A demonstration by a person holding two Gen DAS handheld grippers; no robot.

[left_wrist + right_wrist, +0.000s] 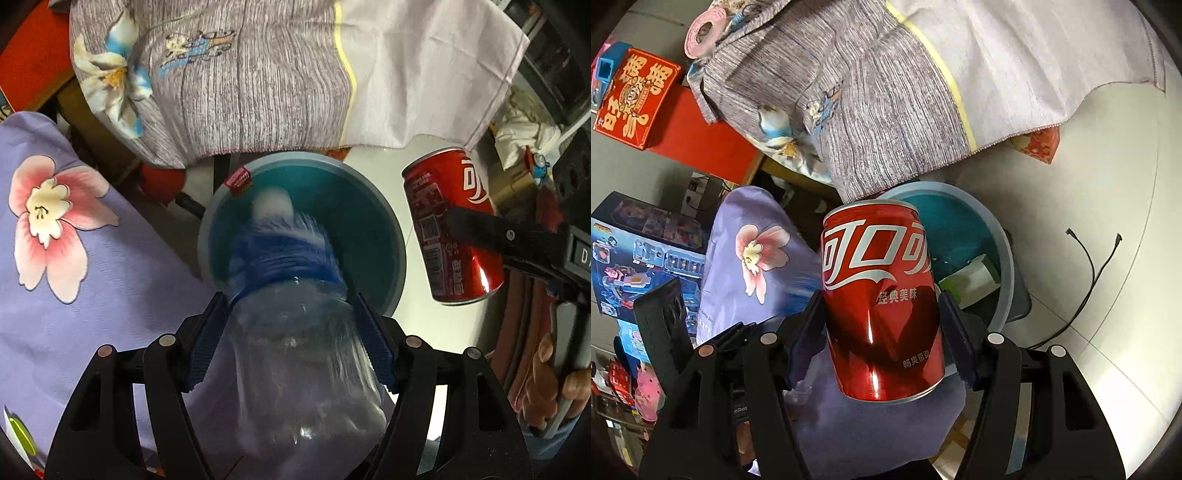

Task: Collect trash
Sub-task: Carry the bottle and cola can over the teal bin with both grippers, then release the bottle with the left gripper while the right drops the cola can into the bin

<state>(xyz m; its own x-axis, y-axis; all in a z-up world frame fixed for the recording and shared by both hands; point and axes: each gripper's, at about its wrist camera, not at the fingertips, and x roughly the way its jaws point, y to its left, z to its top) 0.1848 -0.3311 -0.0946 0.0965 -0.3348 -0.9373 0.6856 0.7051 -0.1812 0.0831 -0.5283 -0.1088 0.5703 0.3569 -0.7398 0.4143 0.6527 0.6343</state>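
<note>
Red metal fills my right-hand view: the soda can (pixel 882 299) sits clamped between my right fingers (pixel 955 343), upright with its top rim toward the bin (pixel 1004 254). My right gripper (pixel 882 332) holds it just above the bin's near edge. A green and white carton (pixel 975 277) lies inside the bin. My left gripper (pixel 295 339) is clenched on a clear plastic bottle (pixel 295 350) with a blue label, its white cap pointing down into the bin's teal inside, blurred. A small red tag (pixel 239 181) clings to the bin's far rim. Beyond the bin hangs a grey striped cloth (pixel 258 81); to its left lies a lilac flowered sheet (pixel 92 258). A black cable (pixel 1086 291) trails over the pale floor (pixel 1108 184) right of the bin.
</note>
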